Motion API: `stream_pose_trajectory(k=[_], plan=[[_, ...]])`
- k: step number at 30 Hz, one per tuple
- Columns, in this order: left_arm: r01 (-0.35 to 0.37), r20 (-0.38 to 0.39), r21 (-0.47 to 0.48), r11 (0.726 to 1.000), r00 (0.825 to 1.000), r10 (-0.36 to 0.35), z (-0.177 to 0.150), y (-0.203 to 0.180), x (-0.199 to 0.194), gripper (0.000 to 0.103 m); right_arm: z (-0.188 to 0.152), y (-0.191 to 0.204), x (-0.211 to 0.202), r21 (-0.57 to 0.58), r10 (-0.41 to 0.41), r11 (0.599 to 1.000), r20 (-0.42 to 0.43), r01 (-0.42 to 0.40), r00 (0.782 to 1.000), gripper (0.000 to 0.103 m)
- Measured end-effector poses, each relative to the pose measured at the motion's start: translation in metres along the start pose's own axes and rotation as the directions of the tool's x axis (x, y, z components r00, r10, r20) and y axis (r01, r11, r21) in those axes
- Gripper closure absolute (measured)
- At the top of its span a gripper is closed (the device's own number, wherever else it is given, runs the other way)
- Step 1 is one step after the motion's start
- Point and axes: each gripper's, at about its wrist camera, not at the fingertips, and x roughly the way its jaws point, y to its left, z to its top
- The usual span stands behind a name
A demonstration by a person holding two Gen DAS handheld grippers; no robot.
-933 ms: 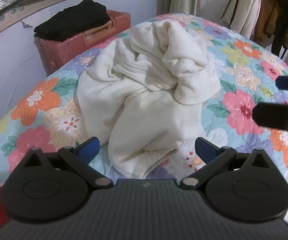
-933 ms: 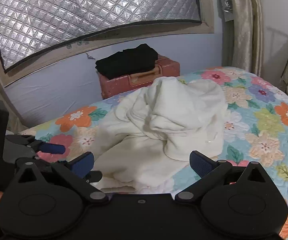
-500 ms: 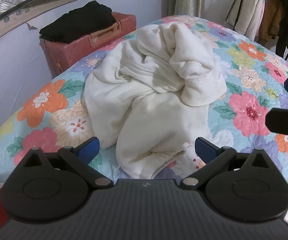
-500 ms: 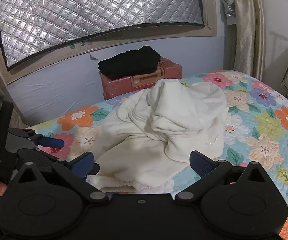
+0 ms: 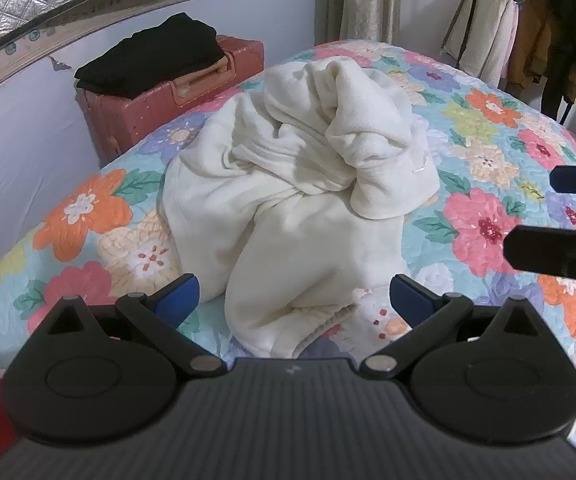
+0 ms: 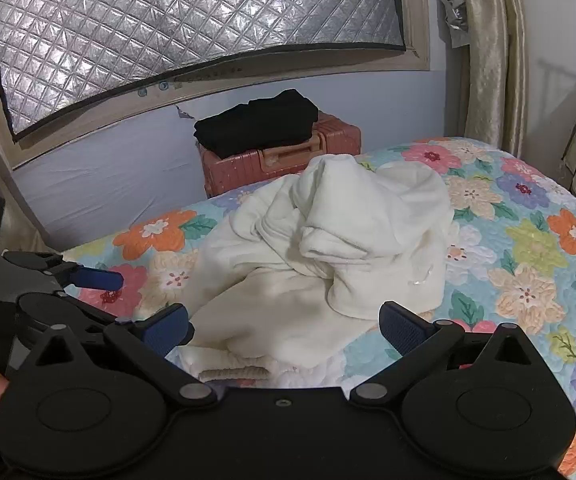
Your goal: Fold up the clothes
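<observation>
A cream fleece garment (image 5: 300,196) lies crumpled in a heap on the floral quilt (image 5: 484,232); it also shows in the right wrist view (image 6: 328,256). Its ribbed hem (image 6: 231,370) lies at the near edge. My left gripper (image 5: 294,300) is open and empty, just short of the heap's near end. My right gripper (image 6: 283,326) is open and empty, just short of the hem. The right gripper's fingers (image 5: 552,244) show at the right edge of the left wrist view. The left gripper (image 6: 83,300) shows at the left of the right wrist view.
A red suitcase (image 6: 283,160) stands beyond the bed by the wall, with folded black clothes (image 6: 255,122) on top. A foil-covered window (image 6: 191,28) is above it. A curtain (image 6: 488,52) and a clothes rack with hanging garments (image 5: 528,28) are at the right.
Both grippers have drawn back a little and lifted, so the heap sits slightly farther off. The garment has not moved. Both stay open.
</observation>
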Motion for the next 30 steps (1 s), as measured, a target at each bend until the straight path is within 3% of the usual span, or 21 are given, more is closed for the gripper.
stream_pose_trajectory(k=[8, 17, 24, 27, 30], plan=[[-0.02, -0.013, 0.048, 0.999, 1.0, 0.02, 0.003, -0.006, -0.01, 0.0, 0.005, 0.001, -0.003, -0.025, -0.031, 0.999, -0.064, 0.03, 0.997, 0.0], [-0.057, -0.026, 0.069, 0.996, 0.998, 0.059, 0.003, -0.01, -0.008, 0.0, 0.006, 0.012, -0.011, -0.074, -0.012, 0.997, -0.05, 0.008, 0.999, 0.0], [-0.022, -0.007, 0.021, 1.0, 1.0, 0.023, 0.002, -0.003, -0.006, 0.0, 0.004, 0.019, -0.008, -0.102, -0.022, 0.995, -0.038, 0.018, 0.999, 0.0], [0.016, 0.057, -0.063, 0.998, 0.998, -0.013, 0.001, 0.009, -0.011, 0.0, 0.008, 0.011, -0.01, -0.011, -0.005, 1.0, -0.015, 0.004, 1.0, 0.0], [0.07, 0.088, -0.124, 0.99, 0.994, -0.06, 0.002, 0.02, -0.011, 0.0, 0.012, -0.009, -0.008, 0.178, 0.095, 0.98, -0.016, -0.091, 0.995, 0.0]])
